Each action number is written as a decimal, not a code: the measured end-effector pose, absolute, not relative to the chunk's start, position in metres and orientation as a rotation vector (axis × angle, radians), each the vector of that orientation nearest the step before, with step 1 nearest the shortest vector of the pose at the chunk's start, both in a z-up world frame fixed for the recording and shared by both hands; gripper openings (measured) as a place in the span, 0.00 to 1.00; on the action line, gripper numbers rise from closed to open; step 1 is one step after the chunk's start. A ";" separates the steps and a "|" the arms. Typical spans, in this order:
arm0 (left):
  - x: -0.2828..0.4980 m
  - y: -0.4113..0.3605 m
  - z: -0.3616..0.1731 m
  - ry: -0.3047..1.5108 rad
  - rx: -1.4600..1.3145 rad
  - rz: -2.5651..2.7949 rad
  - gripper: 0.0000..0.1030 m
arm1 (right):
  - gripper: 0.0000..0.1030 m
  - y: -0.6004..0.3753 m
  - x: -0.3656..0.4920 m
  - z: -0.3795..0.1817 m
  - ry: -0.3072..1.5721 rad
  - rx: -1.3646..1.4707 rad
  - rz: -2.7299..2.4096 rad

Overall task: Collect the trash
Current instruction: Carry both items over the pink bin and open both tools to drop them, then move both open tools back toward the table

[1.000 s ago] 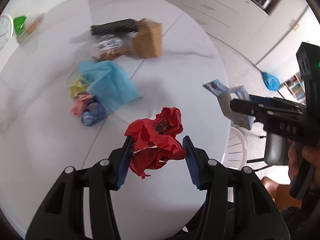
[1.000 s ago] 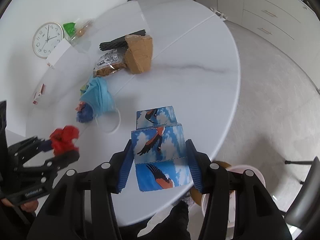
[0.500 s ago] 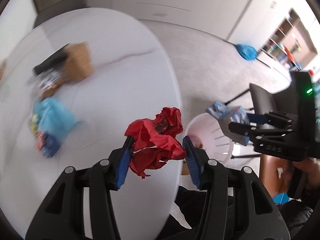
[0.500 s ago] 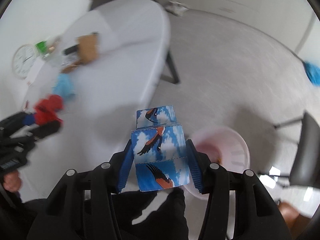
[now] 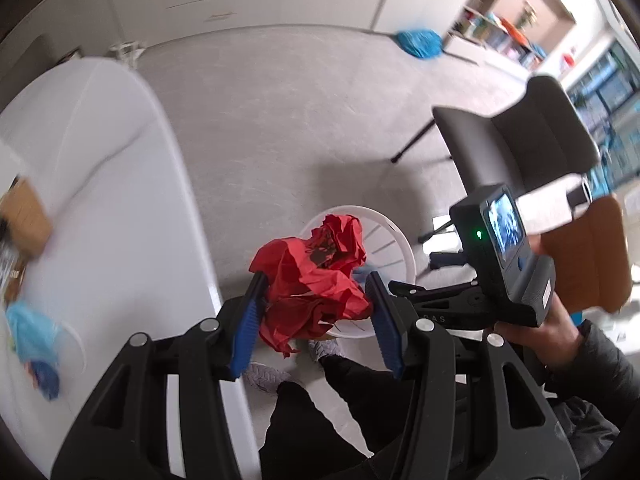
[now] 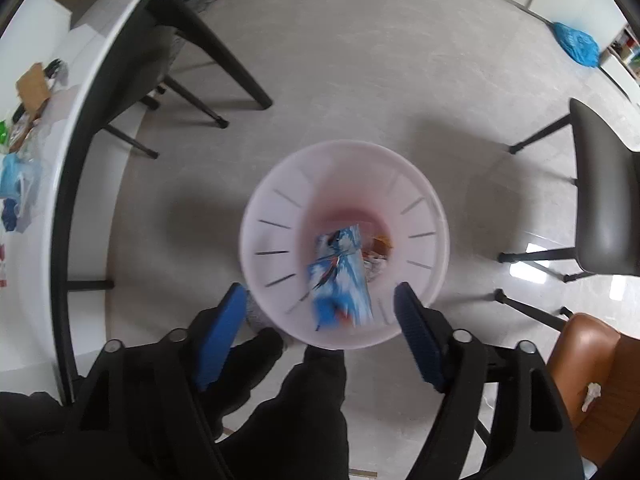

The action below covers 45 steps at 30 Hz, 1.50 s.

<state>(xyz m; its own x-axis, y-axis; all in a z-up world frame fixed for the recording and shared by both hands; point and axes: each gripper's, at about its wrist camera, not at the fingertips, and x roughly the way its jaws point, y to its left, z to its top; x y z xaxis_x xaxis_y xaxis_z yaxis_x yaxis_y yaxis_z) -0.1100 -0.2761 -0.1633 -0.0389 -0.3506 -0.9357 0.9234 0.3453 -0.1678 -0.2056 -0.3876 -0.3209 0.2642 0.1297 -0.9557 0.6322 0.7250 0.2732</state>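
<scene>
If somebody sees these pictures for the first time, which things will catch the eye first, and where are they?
First comes the crumpled red paper, pinched in the left tool above the floor, beside the white table. Next is the white bin on the floor directly under the right tool, whose jaws have just been opening and have nothing between them. The blue bird-print box, blurred, is inside the bin.

Counted: two claws, left claw [image 5: 314, 312] and right claw [image 6: 320, 336]; one red crumpled paper [image 5: 316, 280]; one blue printed carton [image 6: 340, 276]; one white slotted bin [image 6: 264, 216]; one white counter [image 5: 100, 208]; one dark chair [image 6: 604, 200] at frame right.
</scene>
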 end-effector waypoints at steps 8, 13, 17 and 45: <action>-0.147 -0.321 -0.188 1.212 0.758 -1.247 0.48 | 0.93 -0.420 -0.254 -0.296 1.223 0.751 -0.520; -0.168 -0.341 -0.207 1.238 0.816 -1.326 0.52 | 0.96 -0.434 -0.274 -0.285 1.197 0.744 -0.577; -0.179 -0.347 -0.216 1.262 0.844 -1.345 0.78 | 0.97 -0.440 -0.282 -0.281 1.180 0.767 -0.603; -0.143 -0.318 -0.167 1.155 0.681 -1.141 0.92 | 0.97 -0.437 -0.242 -0.240 1.120 0.689 -0.504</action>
<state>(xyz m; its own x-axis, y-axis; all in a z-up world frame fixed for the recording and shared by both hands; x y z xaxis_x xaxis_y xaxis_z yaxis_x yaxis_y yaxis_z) -0.1425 -0.3183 -0.1665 -0.0112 -0.3351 -0.9421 0.9381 0.3227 -0.1259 -0.2418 -0.4366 -0.2402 0.3630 -0.0270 -0.9314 0.6790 0.6922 0.2445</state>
